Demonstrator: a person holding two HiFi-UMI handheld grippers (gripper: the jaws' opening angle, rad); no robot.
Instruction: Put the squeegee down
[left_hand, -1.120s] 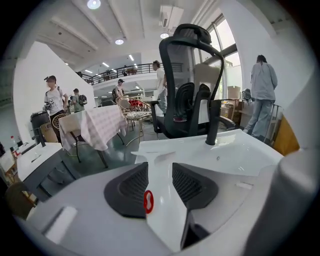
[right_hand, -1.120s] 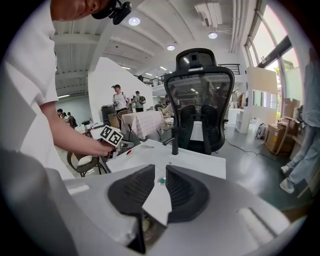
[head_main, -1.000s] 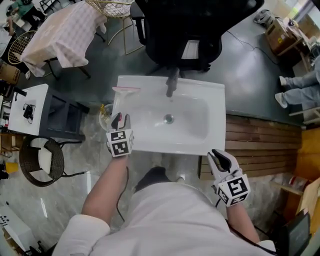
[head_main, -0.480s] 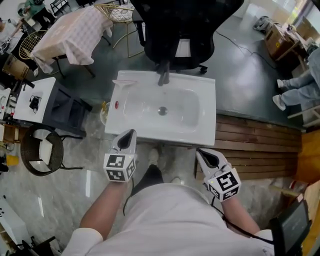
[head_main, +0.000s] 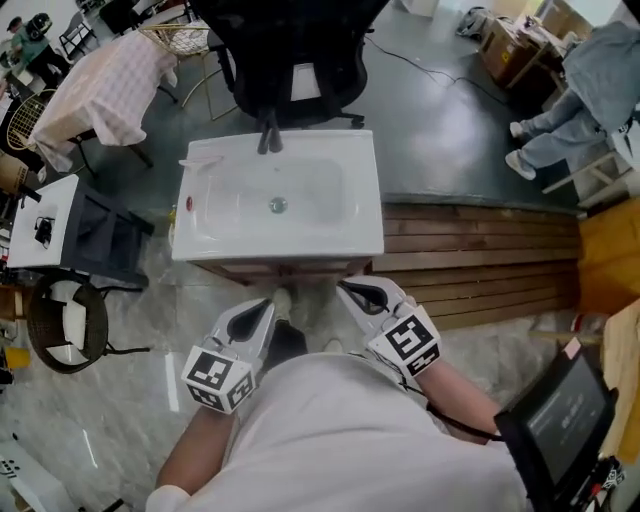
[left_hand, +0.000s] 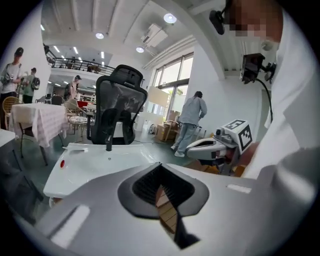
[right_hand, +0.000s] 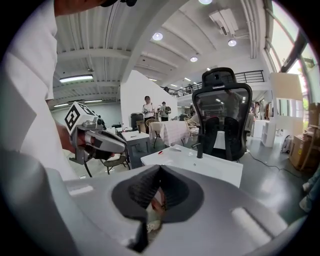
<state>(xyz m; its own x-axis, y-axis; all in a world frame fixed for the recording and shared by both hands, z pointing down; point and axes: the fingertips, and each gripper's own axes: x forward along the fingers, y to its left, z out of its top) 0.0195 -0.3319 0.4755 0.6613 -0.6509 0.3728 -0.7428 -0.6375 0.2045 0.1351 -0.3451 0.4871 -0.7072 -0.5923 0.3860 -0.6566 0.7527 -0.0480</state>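
Observation:
The pale squeegee (head_main: 205, 158) lies on the back left corner of the white sink (head_main: 365, 200), left of the black tap (head_main: 268, 135); it also shows in the left gripper view (left_hand: 75, 148). Both grippers are held close to my body, well short of the sink's front edge. My left gripper (head_main: 265, 304) is shut and empty, its pads together (left_hand: 161, 170). My right gripper (head_main: 346, 288) is shut too, with nothing between its pads (right_hand: 159, 172). Each one shows in the other's view: the right gripper (left_hand: 202, 146) and the left gripper (right_hand: 107, 142).
A black office chair (head_main: 290, 50) stands behind the sink. A small red item (head_main: 188, 204) sits on the sink's left rim. Wooden decking (head_main: 480, 260) lies to the right, a white cabinet (head_main: 40, 225) and a wicker chair (head_main: 60, 320) to the left. A person (head_main: 570, 110) stands at the far right.
I have stepped back from the sink. Both grippers drew back toward my body, the left one farther, and its jaws have closed. The squeegee stays on the sink's back left corner.

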